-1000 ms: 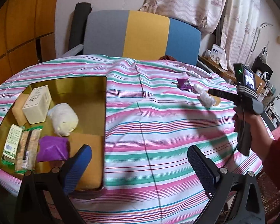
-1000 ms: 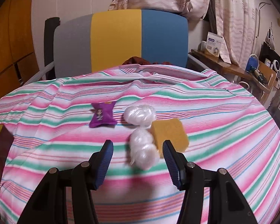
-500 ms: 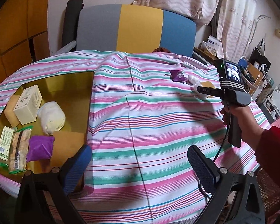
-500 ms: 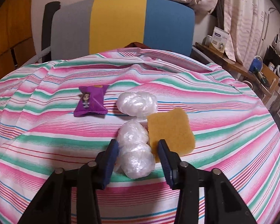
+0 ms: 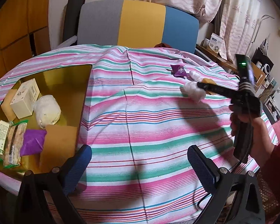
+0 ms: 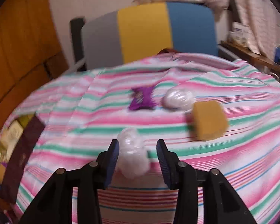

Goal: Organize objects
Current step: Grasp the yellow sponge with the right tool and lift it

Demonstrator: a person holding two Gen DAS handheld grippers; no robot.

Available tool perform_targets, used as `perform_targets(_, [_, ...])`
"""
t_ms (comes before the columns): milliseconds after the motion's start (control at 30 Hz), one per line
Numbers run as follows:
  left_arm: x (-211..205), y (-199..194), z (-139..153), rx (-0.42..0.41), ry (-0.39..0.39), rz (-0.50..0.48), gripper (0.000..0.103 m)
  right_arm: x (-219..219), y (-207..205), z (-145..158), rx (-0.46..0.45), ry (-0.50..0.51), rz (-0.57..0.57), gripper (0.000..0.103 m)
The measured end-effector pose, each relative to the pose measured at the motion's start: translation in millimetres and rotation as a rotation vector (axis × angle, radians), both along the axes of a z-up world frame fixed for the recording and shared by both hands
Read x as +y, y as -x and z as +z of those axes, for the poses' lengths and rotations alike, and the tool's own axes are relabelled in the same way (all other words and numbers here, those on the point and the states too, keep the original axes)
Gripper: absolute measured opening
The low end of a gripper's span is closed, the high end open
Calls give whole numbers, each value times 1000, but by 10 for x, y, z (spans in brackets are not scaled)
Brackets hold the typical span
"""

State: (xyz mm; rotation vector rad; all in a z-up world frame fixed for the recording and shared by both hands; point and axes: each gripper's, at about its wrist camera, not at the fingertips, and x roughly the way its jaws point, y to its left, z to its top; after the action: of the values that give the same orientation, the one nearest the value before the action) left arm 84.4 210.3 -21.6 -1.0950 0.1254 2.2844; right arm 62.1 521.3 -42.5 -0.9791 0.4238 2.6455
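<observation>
White plastic bundle (image 6: 132, 158), earlier on the desk (image 6: 214, 168) beside the sponge (image 6: 208, 123), now sits between the right claw (image 6: 138, 160), jaws reopening, grip uncertain; left claw (image 5: 140, 164) released, empty

Tablecloth (image 5: 140, 127) is pink, mint green and white stripes with thin red and blue lines. Chair back (image 5: 140, 20) goes grey, yellow, blue. Upper right of the left wrist frame: a purple packet (image 5: 178, 70) and a clear-white plastic bundle (image 5: 193, 91). Tray (image 5: 65, 78) at left is shiny gold, holding a cream box (image 5: 25, 99), an off-white lump (image 5: 46, 110) and a purple pouch (image 5: 30, 141). Gripper pads (image 5: 76, 169) are blue, and the sponge (image 6: 208, 122) is mustard.
</observation>
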Motion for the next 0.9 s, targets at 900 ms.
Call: perform_targets(900, [461, 209, -45, -29, 15, 38, 103, 785, 186, -126, -34, -100, -200, 66])
